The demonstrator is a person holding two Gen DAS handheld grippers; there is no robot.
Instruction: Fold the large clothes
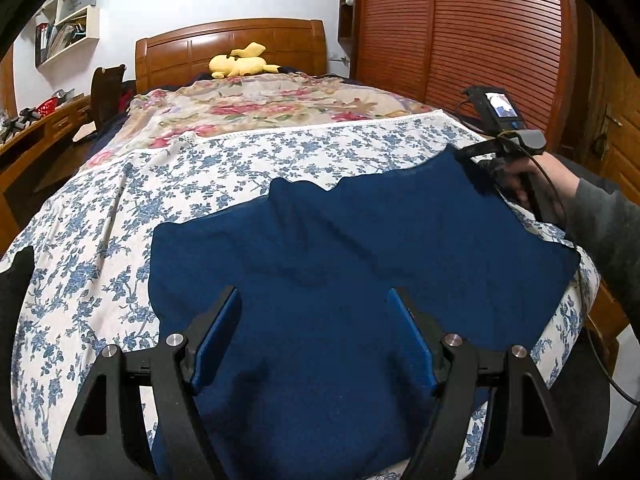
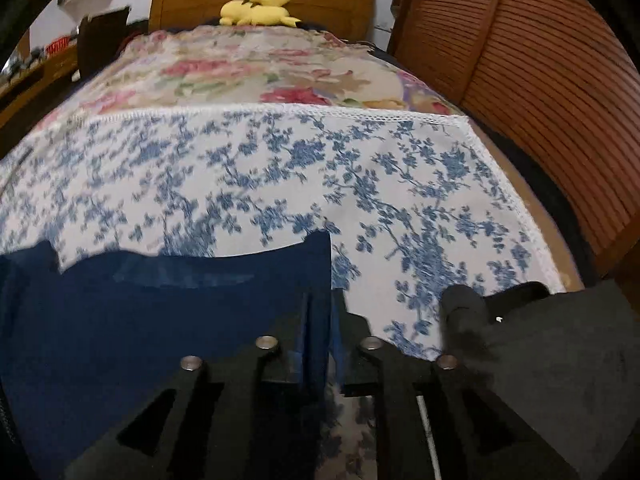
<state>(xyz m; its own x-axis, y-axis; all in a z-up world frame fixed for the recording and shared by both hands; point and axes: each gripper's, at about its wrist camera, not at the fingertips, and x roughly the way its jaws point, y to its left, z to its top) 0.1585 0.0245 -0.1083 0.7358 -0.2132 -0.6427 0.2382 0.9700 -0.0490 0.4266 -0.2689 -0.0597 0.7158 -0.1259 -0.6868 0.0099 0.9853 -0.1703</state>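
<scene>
Navy knit garment [image 1: 340, 248] spread on the floral bedspread [image 1: 120, 216].
Left hand-held gripper [image 1: 314, 320] hovers over its near part, jaws wide; right hand-held gripper [image 2: 320, 320] pinches the garment's far corner, cloth edge wavy.

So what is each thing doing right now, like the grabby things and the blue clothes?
Left hand-held gripper: open, fingers spread over the blue garment, holding nothing.
Right hand-held gripper: shut on the garment's far right corner.
Blue garment: lying spread on the bed, a bit wrinkled, far edge wavy.
Blue-flowered sheet: spread flat under the garment.
Yellow plush toy: lying by the headboard.
Wardrobe door: closed.
</scene>
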